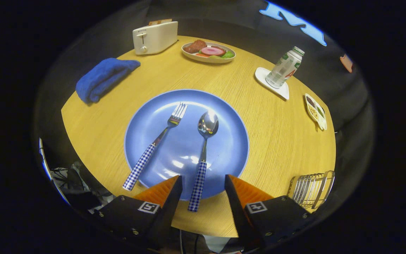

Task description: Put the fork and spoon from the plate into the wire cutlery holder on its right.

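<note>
A round wooden table (277, 134) carries a blue plate (224, 141) at centre. On the plate, the fork (155, 141) lies left and the spoon (203, 155) right, its handle end seen between the spread fingers of the gripper (203, 181), untouched. The wire cutlery holder (311, 188) stands at the table's right edge.

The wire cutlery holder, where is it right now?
The silver wire cutlery holder stands at the round wooden table's edge, right of the blue plate, just beside the open hand-held gripper's right finger.
</note>
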